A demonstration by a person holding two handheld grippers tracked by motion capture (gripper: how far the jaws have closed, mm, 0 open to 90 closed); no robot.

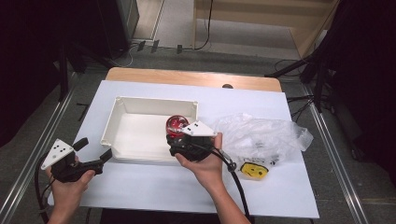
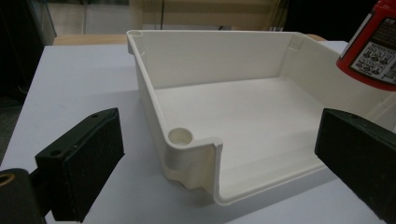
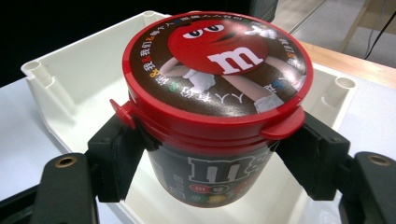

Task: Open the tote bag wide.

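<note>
A round candy tub with a red lid point(image 3: 215, 60) and dark body hangs over the inside of the white open bin point(image 1: 140, 105), near its right front corner. My right gripper point(image 3: 212, 154) is shut on the tub, its pads pressing both sides just under the lid. In the high view the tub point(image 1: 176, 125) shows past the right gripper point(image 1: 180, 140). My left gripper point(image 1: 95, 151) stands open at the bin's left front corner point(image 2: 180, 137), with nothing between its pads point(image 2: 88, 154). The tub's lower edge point(image 2: 373, 46) shows at the upper right of the left gripper view.
A crumpled clear plastic bag point(image 1: 261, 135) lies right of the bin, with a small yellow packet point(image 1: 254, 170) in front of it. The bin sits on a white sheet over a wooden table point(image 1: 196, 77). Dark stands and cables flank the table.
</note>
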